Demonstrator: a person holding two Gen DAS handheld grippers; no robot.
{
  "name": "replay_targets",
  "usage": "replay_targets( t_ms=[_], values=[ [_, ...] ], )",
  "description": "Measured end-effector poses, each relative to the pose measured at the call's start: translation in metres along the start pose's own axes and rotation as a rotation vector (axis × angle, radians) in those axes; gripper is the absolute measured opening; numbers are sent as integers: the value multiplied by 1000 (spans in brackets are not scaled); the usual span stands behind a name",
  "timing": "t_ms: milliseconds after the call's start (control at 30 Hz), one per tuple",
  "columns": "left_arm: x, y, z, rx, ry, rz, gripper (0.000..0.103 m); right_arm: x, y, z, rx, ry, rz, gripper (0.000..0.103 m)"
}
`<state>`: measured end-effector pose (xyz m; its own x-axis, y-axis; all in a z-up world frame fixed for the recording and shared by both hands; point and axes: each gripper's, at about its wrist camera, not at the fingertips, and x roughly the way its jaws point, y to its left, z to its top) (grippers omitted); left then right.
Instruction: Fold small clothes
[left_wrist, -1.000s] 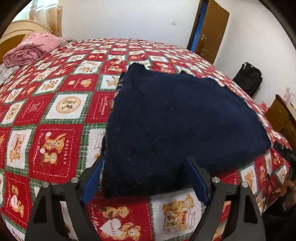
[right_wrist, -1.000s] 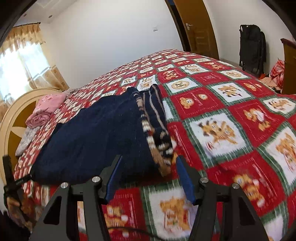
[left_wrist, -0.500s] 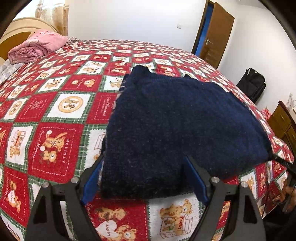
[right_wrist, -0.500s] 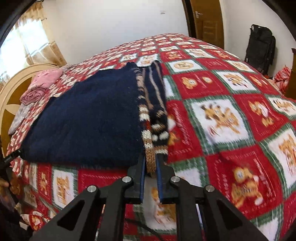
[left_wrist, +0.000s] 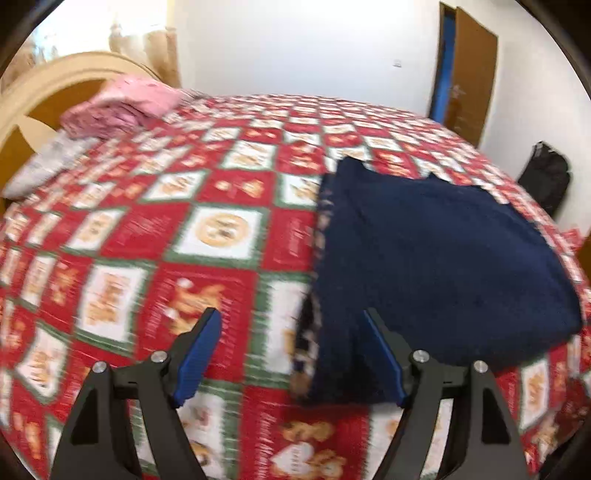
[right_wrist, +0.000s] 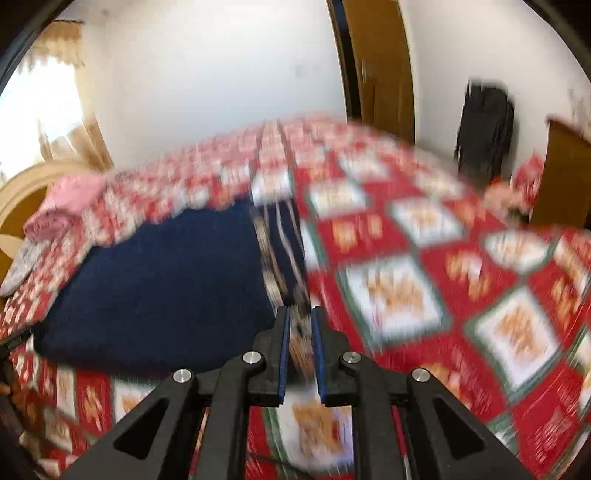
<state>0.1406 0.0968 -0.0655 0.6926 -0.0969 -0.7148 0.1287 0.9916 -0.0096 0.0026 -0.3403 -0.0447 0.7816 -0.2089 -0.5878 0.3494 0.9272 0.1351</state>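
On the red teddy-bear patchwork quilt (left_wrist: 207, 266), right gripper (right_wrist: 300, 332) pinches the navy knitted sweater (left_wrist: 424, 258) by its patterned hem; left gripper (left_wrist: 291, 347), jaws closing, straddles its near corner unclamped. Next: clamp, then fold over.

The left tongs (left_wrist: 291, 350) are closing, their pads not pressing anything, straddling the near left corner of the navy sweater (left_wrist: 436, 266), which is lying on the bed's teddy-bear quilt (left_wrist: 177, 243). Folded pink clothes (left_wrist: 122, 107) are resting far beyond the sweater.
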Motion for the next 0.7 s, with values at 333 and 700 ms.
replay_targets(
  t_ms=[333, 700],
  values=[
    [5, -18, 17, -35, 10, 58, 84, 62, 144, 8, -193, 104, 333, 13],
    [27, -27, 13, -85, 64, 97, 92, 119, 206, -36, -235, 193, 399, 13]
  ],
)
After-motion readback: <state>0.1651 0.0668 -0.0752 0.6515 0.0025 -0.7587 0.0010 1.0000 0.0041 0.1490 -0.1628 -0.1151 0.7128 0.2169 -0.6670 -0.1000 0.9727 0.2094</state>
